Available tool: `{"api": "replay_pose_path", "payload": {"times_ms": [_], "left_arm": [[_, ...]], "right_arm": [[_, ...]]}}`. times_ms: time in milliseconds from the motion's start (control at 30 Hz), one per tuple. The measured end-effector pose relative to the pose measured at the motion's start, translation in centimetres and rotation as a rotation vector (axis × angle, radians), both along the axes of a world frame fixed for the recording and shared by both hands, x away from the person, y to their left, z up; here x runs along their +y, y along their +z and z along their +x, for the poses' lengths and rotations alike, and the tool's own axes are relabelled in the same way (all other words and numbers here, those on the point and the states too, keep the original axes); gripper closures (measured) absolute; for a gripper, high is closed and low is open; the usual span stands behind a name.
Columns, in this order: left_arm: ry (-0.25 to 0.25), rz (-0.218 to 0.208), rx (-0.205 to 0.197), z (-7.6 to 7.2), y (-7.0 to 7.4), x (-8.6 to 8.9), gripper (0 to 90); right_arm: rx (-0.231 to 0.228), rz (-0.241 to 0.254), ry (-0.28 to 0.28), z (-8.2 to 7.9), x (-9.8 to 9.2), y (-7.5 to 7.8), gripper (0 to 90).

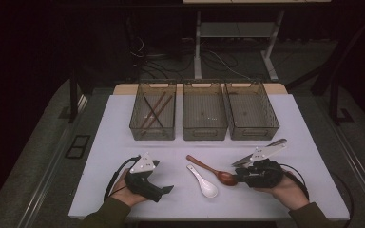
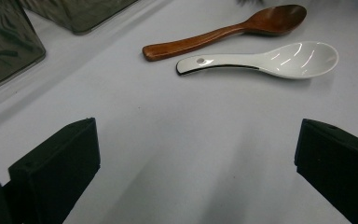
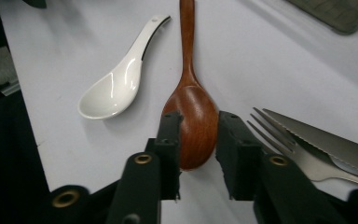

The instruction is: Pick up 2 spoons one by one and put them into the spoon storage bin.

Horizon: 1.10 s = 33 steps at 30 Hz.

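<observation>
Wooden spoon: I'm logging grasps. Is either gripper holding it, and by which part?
The right gripper has its jaws flanking the bowl of the spoon lying on the table; whether they grip cannot be told; left gripper empty.

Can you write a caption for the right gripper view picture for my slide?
Right gripper straddles the wooden spoon's bowl on the white table, white spoon on one side, fork and knife on the other.

— What do I have beyond the work itself?
— I see a white ceramic spoon (image 1: 203,181) on the counter (image 1: 123,142), a fork (image 3: 293,149) and knife (image 3: 326,140), three baskets; the left basket (image 1: 153,111) holds chopsticks (image 1: 154,111).
</observation>
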<state>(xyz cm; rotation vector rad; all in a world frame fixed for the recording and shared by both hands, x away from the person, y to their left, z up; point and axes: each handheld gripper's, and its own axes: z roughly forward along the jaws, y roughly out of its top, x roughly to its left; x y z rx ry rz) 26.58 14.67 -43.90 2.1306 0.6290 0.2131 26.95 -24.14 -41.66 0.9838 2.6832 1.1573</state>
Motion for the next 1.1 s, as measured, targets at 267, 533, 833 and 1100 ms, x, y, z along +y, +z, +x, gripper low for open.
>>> {"api": "replay_pose_path", "payload": {"times_ms": [267, 533, 833, 1100], "left_arm": [[0.003, -0.004, 0.001, 0.0, 0.0, 0.0, 0.0], [0.0, 0.001, 0.001, 0.0, 0.0, 0.0, 0.0], [-0.001, 0.001, 0.002, 0.0, -0.1, -0.1, 0.0], [-0.004, 0.006, 0.004, 0.0, -0.1, -0.1, 0.0]], "right_arm": [[-0.009, -0.029, 0.014, 0.1, 1.3, -0.6, 62.0], [-0.002, -0.043, -0.001, 0.3, 1.2, -1.2, 59.5], [-0.001, -0.063, -0.002, 0.4, 1.5, -1.8, 56.8], [0.02, -0.066, 0.006, 0.4, 1.9, -2.2, 56.1]]}}
